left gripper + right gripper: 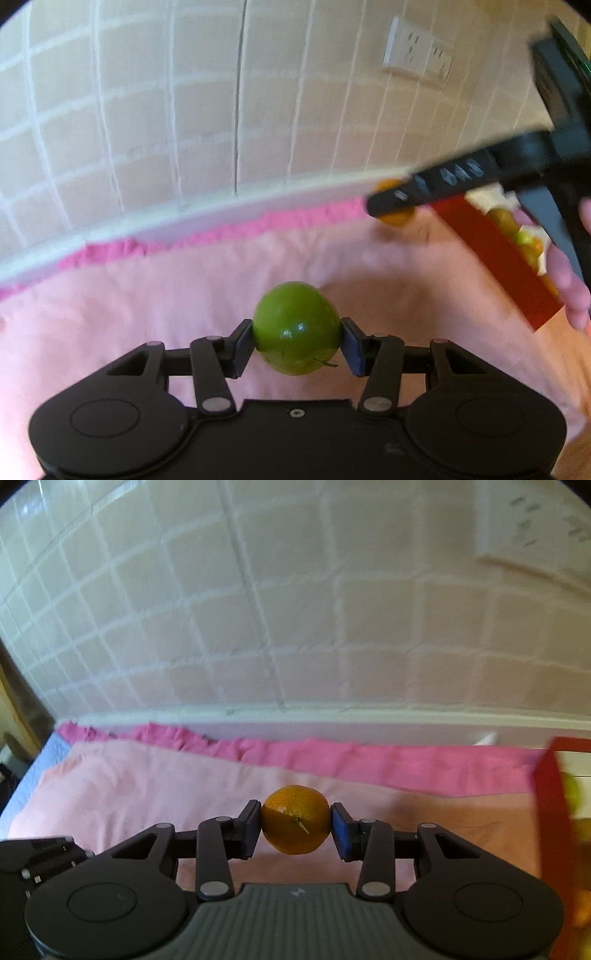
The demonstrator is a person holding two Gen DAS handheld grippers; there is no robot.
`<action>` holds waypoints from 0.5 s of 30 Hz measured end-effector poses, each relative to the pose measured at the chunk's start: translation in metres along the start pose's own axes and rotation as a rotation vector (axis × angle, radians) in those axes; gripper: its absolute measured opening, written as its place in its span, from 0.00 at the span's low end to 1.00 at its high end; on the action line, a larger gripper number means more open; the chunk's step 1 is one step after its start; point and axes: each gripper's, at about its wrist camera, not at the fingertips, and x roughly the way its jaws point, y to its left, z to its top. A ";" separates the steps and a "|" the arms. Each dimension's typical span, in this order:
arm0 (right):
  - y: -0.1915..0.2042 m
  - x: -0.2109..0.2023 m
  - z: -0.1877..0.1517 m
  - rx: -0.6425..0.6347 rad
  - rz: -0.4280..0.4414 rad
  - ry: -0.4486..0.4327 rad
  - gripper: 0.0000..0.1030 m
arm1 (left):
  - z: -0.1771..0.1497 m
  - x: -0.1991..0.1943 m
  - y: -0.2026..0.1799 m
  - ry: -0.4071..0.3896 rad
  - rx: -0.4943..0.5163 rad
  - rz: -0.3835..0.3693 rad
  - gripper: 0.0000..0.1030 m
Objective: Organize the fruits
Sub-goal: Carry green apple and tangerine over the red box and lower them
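Note:
My left gripper (pixel 296 341) is shut on a green fruit (pixel 296 326) and holds it above the pink cloth (pixel 147 314). My right gripper (pixel 296 823) is shut on an orange (pixel 296 819) above the same cloth (pixel 147 786). In the left wrist view the right gripper (pixel 391 206) shows blurred at the upper right, with the orange (pixel 397 218) partly hidden behind its finger. A red box (pixel 495 258) holding several green and orange fruits stands at the right; its red wall (pixel 550 830) also shows at the right edge of the right wrist view.
A tiled wall (pixel 184 110) with a white ledge (pixel 221 214) runs behind the cloth. A white socket plate (pixel 417 55) is on the wall. A darker pink cloth edge (pixel 332 757) lies along the back. A person's hand (pixel 569 273) is beside the box.

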 end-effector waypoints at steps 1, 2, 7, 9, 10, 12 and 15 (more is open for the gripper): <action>-0.006 -0.012 -0.001 0.011 -0.013 -0.018 0.41 | 0.006 -0.006 -0.003 -0.021 0.008 -0.004 0.58; -0.011 -0.024 -0.003 0.020 -0.026 -0.033 0.41 | 0.011 -0.010 -0.006 -0.036 0.018 -0.004 0.58; -0.048 -0.072 -0.026 0.097 -0.113 -0.078 0.41 | 0.038 -0.025 -0.031 -0.092 0.060 -0.048 0.58; -0.066 -0.093 -0.039 0.144 -0.148 -0.096 0.41 | 0.047 -0.029 -0.046 -0.116 0.082 -0.073 0.58; -0.074 -0.102 -0.045 0.165 -0.164 -0.103 0.41 | 0.051 -0.029 -0.053 -0.127 0.096 -0.083 0.58; -0.092 -0.125 -0.058 0.210 -0.209 -0.121 0.41 | 0.062 -0.029 -0.070 -0.146 0.122 -0.109 0.58; -0.119 -0.156 -0.076 0.269 -0.272 -0.151 0.41 | 0.079 -0.024 -0.097 -0.176 0.156 -0.158 0.58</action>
